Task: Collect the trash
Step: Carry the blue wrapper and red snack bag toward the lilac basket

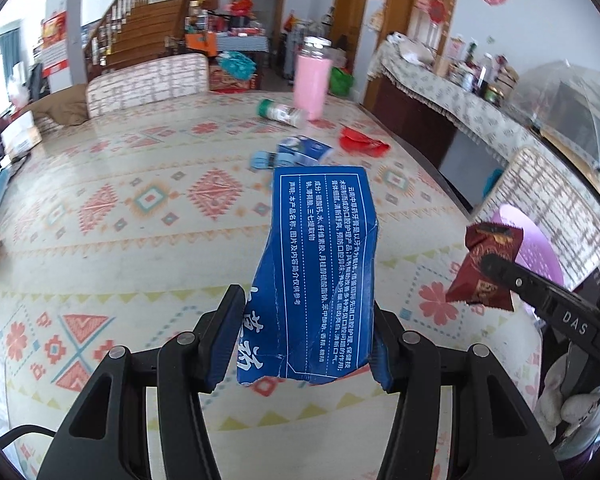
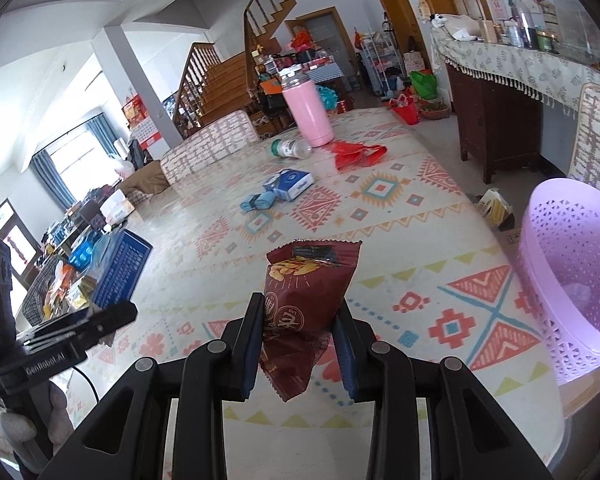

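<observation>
My left gripper [image 1: 306,338] is shut on a torn blue cardboard box [image 1: 320,272] with white print, held up above the patterned table. My right gripper [image 2: 298,338] is shut on a dark red snack wrapper [image 2: 304,300], also held above the table; it also shows in the left wrist view [image 1: 484,266]. A purple perforated basket [image 2: 572,276] stands at the table's right edge, to the right of the right gripper. The blue box shows at the left in the right wrist view [image 2: 120,268].
On the far table lie a pink bottle [image 2: 306,114], a fallen clear bottle with green cap [image 2: 292,148], a red wrapper [image 2: 358,154], a blue-white pack [image 2: 290,184] and a small blue item [image 2: 256,202]. Chairs and a covered sideboard [image 2: 532,68] surround the table.
</observation>
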